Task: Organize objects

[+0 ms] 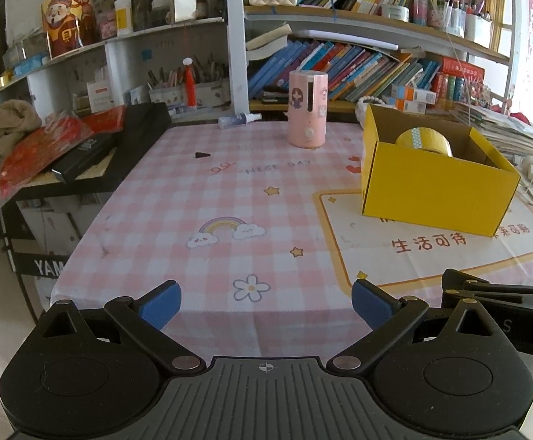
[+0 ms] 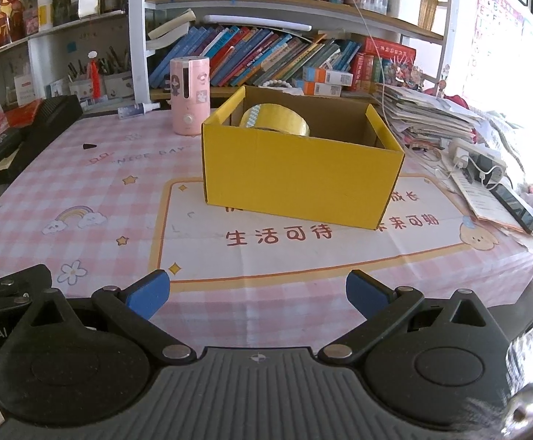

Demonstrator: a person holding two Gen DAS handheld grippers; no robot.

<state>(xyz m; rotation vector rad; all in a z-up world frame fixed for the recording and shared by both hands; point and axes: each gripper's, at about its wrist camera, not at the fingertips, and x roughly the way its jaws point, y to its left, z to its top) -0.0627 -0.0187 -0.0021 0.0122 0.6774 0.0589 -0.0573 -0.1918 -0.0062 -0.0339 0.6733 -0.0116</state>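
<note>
hand-held gripper (image 2: 255, 295) empty, tape roll (image 2: 275, 119) inside yellow box (image 2: 299, 176)

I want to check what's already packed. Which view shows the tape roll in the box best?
The right wrist view: the tape roll shows over the yellow box rim, near centre. The left wrist view shows less of it, off to one side.
</note>
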